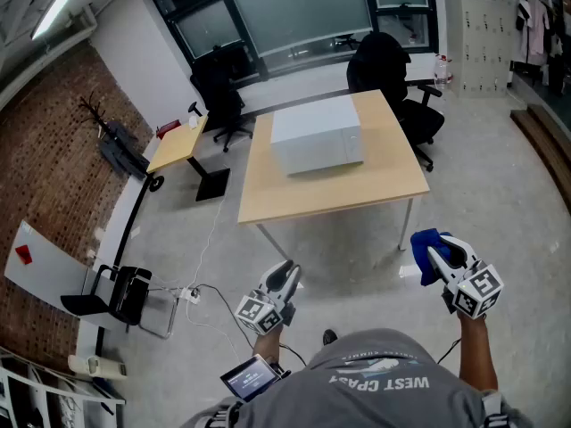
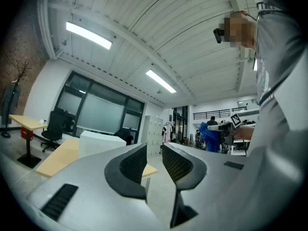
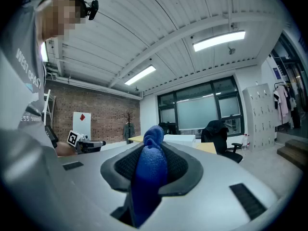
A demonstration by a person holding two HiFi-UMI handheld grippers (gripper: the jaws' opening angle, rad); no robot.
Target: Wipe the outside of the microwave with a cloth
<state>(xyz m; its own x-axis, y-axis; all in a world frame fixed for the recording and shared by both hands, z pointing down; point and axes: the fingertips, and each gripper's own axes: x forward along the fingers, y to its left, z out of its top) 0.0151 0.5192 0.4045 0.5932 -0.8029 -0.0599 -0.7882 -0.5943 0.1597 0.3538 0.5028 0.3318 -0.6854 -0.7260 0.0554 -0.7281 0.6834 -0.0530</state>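
From the head view, the microwave [image 1: 317, 136] sat on the table [image 1: 384, 181] up at twelve o'clock, well apart from the person across open floor. Its long side ran roughly nine to three, tipped a touch. Both claws were down at the bottom of the frame and pointed level. The left gripper [image 1: 285, 276] was at seven o'clock of the table and the right gripper [image 1: 443, 259] at five, with the blue cloth [image 1: 426, 250] bunched at its tip. From the right gripper the box lay at about eleven o'clock, from the left at about one. Neither looked clearly nearer, so I'd say the walk-in had to come first.

On to the left gripper view: the jaws stood a little apart, a narrow slot between the ribbed pads and nothing in it but floor and the table edge beyond. Empty, then! The white box showed at ten o'clock past the jaw tips, and the other claw with its blue bundle was off at three.

Then the right gripper view: here the jaws were clamped on the cloth, a fat blue roll squeezed between the pads and poking out above them. The box peeked just past the roll at one o'clock, far back. That was the arm to lead in, by my reckoning, straight ahead at the near long face.
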